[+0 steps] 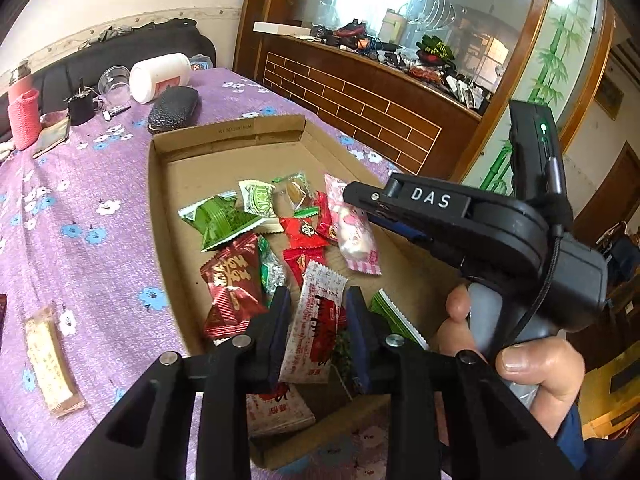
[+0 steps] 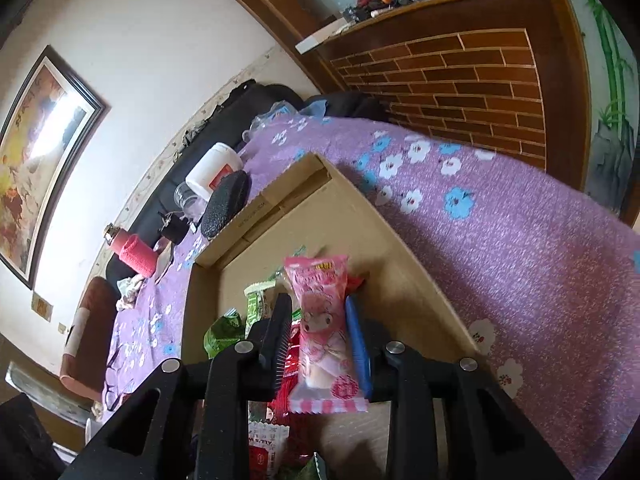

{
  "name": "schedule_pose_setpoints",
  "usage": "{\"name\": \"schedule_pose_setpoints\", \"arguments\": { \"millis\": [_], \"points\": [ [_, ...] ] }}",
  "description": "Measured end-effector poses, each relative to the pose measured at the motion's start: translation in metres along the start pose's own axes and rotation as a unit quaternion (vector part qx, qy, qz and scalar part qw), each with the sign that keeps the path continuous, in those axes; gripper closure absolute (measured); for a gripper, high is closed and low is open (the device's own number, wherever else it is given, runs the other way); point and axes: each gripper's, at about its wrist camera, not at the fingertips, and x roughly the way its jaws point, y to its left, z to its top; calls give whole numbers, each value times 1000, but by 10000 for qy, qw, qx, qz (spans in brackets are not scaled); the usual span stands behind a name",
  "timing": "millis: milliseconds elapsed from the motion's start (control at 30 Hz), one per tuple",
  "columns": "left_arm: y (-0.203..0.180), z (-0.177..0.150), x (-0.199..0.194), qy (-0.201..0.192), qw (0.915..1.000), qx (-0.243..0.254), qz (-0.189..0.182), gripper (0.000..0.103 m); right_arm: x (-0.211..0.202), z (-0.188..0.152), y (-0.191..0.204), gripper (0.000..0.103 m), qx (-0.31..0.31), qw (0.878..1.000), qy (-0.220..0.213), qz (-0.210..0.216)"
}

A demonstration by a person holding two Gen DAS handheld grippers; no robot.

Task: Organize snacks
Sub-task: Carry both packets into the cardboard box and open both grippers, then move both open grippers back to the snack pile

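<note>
A shallow cardboard tray (image 1: 224, 148) on the purple flowered cloth holds several wrapped snacks. My left gripper (image 1: 318, 320) is over the tray's near end, its jaws on either side of a white and red snack packet (image 1: 316, 332); whether they pinch it I cannot tell. My right gripper (image 2: 318, 328) has its jaws around a pink cartoon snack packet (image 2: 324, 320); in the left wrist view that packet (image 1: 352, 228) lies on the tray under the right gripper's tip (image 1: 360, 200). A dark red packet (image 1: 230, 284) and a green packet (image 1: 218, 216) lie to the left.
A loose biscuit bar (image 1: 50, 360) lies on the cloth left of the tray. Behind the tray are a black case (image 1: 174, 108), a white jar (image 1: 160, 76), a glass (image 1: 114, 82) and a pink cup (image 1: 24, 118). A wooden brick-pattern counter (image 1: 360, 100) stands to the right.
</note>
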Motion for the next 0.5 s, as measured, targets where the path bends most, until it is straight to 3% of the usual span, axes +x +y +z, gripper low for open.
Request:
{"name": "schedule_pose_setpoints", "arguments": {
  "millis": [167, 333, 500],
  "points": [
    [9, 1, -13, -93, 9999, -89, 36, 76, -9, 0, 9, 73, -217, 9994, -228, 154],
    [26, 1, -34, -287, 9990, -299, 149, 71, -15, -11, 41, 70, -983, 9931, -264, 576],
    [58, 0, -61, -501, 9961, -589, 436, 70, -21, -25, 66, 70, -1678, 9827, -381, 688]
  ]
}}
